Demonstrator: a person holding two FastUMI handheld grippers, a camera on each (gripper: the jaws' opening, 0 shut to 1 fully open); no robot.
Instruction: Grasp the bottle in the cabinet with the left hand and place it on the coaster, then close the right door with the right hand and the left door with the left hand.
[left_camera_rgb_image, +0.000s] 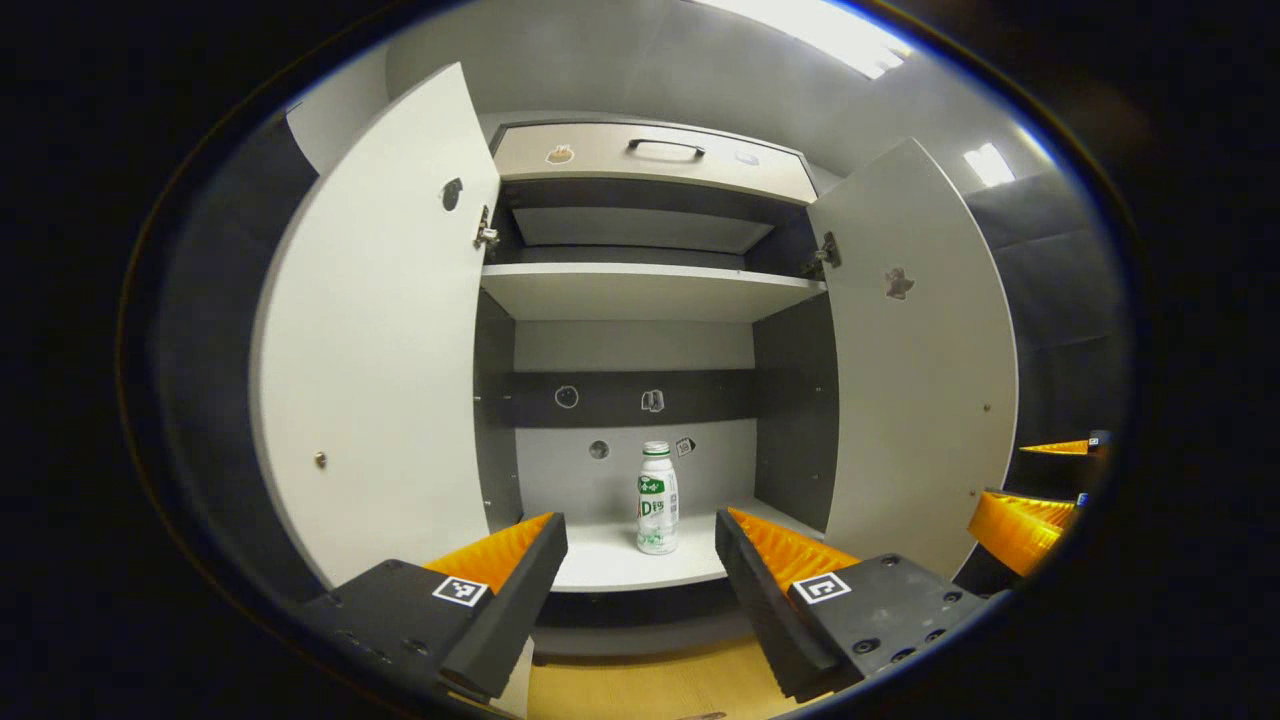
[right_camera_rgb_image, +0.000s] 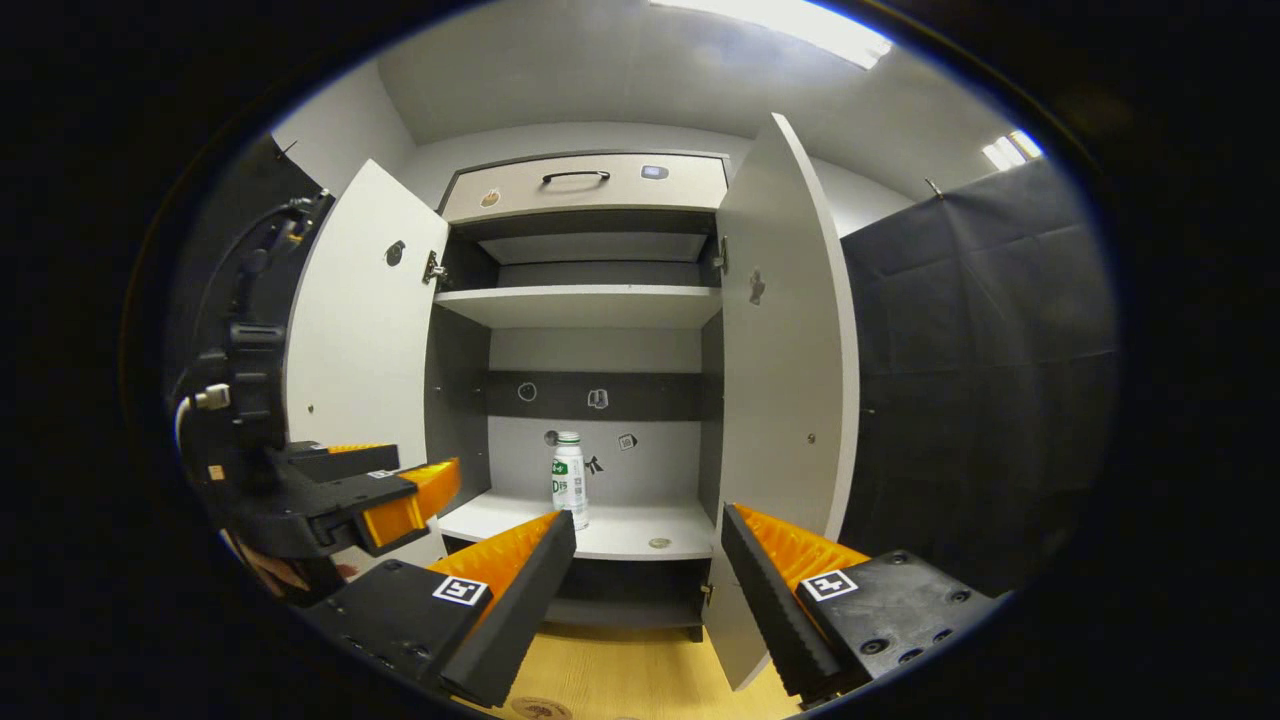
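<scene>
Standing upright near the middle of the cabinet's bottom shelf (left_camera_rgb_image: 610, 565) was a white bottle (left_camera_rgb_image: 657, 499) with green label; the left gripper (left_camera_rgb_image: 640, 570) faced it, fingers apart, empty, like the right gripper (right_camera_rgb_image: 648, 570).

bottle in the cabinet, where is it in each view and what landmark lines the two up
Left gripper view: the bottle stands upright just below centre, on the lower shelf, between the tips of the open left gripper.
Right gripper view: the bottle stands left of centre, on the same shelf, above the right gripper's left finger.
Shared landmark: the drawer handle at the cabinet's top.
</scene>
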